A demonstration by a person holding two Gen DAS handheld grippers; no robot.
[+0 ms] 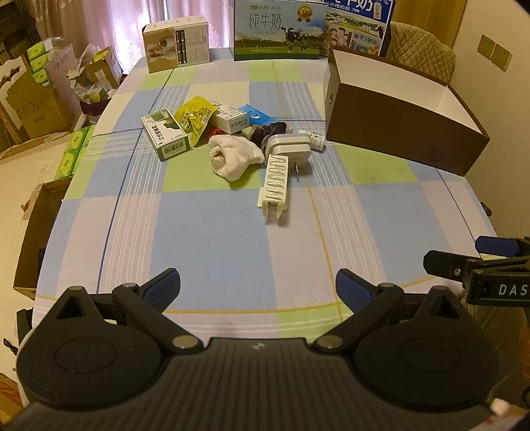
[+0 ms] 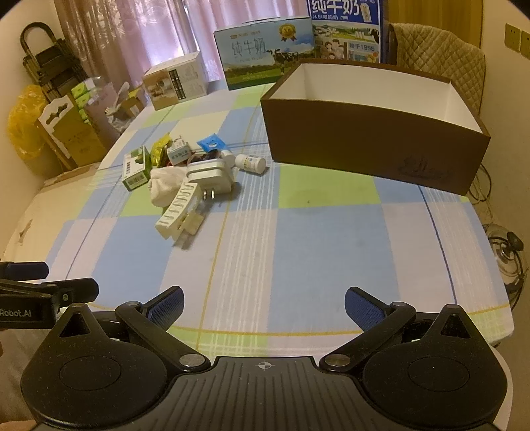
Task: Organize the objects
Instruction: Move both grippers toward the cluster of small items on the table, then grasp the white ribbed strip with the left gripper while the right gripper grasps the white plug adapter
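Right wrist: both grippers released — white comb rack tilted against plug.

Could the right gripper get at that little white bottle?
Probably yes. The right gripper is open and the white bottle lies at the pile's edge beside the brown box, with bare tablecloth between.

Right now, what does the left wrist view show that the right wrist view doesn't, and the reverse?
Left wrist only: stacked green packs beside the table's left edge, and wall sockets.

Right wrist only: the brown box's white, empty-looking interior, a black folding cart, and cables on the floor.

Both: the cluttered pile with the white sock, the grey plug adapter, the milk cartons, and both grippers, left and right, fingers open, holding nothing.
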